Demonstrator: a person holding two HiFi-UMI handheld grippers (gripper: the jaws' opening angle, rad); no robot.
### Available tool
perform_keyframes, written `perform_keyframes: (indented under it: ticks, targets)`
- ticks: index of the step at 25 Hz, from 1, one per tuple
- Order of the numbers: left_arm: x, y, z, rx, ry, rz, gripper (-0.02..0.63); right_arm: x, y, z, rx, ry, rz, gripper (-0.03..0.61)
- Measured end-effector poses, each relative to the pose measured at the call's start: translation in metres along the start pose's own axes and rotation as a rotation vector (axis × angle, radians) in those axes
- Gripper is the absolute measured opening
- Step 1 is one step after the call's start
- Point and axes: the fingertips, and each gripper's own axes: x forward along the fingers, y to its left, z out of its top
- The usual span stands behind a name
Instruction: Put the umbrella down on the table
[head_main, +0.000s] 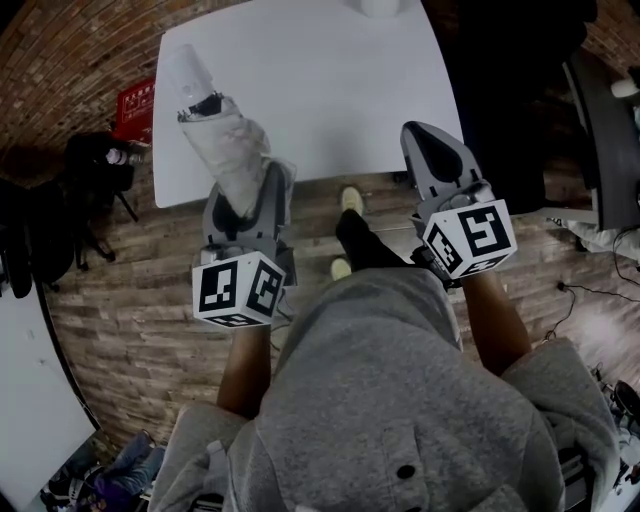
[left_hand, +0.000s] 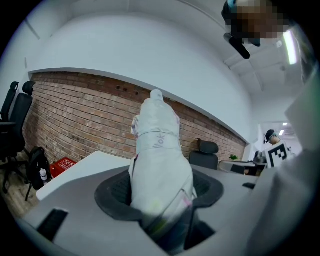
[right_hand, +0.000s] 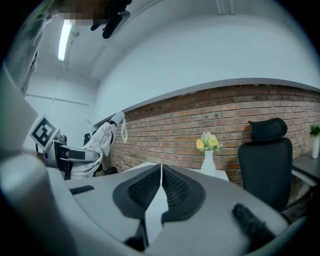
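Observation:
A folded pale-grey umbrella (head_main: 222, 140) sticks forward out of my left gripper (head_main: 243, 205), whose jaws are shut on its lower part; its white handle end hangs over the near left corner of the white table (head_main: 330, 90). In the left gripper view the umbrella (left_hand: 159, 155) rises between the dark pads and fills the gap. My right gripper (head_main: 432, 155) is held over the table's near edge, jaws shut with nothing between them. The right gripper view shows its pads (right_hand: 172, 187) touching at the tips and the umbrella (right_hand: 102, 142) off to the left.
A white vase with yellow flowers (right_hand: 207, 152) stands at the table's far edge. A black office chair (right_hand: 265, 160) is at the right, and a black bag (head_main: 95, 165) and a red box (head_main: 135, 105) lie on the wooden floor at the left. A brick wall runs behind.

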Motion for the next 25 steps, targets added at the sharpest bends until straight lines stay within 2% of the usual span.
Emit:
perform_keyframes:
  ticks: [7,25]
  targets:
    - [0.056,0.006,0.009,-0.007,0.022,0.002,0.261,0.042,-0.034,0.011,0.010,0.012,0.000,0.025]
    - [0.137,0.020,0.022,-0.004,0.082,0.030,0.261,0.110,-0.085,0.032,0.016,0.009,0.022,0.025]
